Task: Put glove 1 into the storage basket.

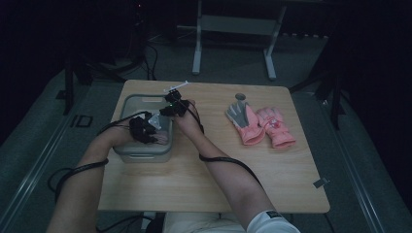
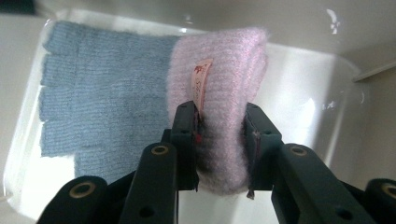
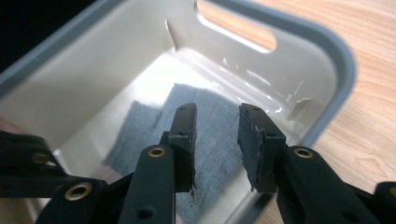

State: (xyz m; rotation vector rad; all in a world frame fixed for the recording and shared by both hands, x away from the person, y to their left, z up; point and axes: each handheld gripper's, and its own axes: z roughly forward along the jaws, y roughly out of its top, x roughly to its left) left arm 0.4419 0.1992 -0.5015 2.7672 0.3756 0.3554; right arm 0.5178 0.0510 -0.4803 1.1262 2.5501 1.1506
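Your left tool is clamped on the pink ribbed cuff of a knitted glove — pads pressing both sides of the folded cuff, with the small label just beside the left pad. The glove's grey-blue body and fingers lie flat on the floor of the grey bin, spread away from your grip toward the far wall.

Your right tool hangs over the same bin with nothing between its pads — the jaws stand a little apart, gap clear, and the grey-blue glove lies on the bin floor below them. The slotted handle of the bin's wall sits beyond it.

From the high view, both tools work at the bin on the left part of the wooden surface: left tool low inside it, right tool at its right rim. Well apart on the right of the surface lies a pair of pink winter gloves, side by side, one palm up showing grey.
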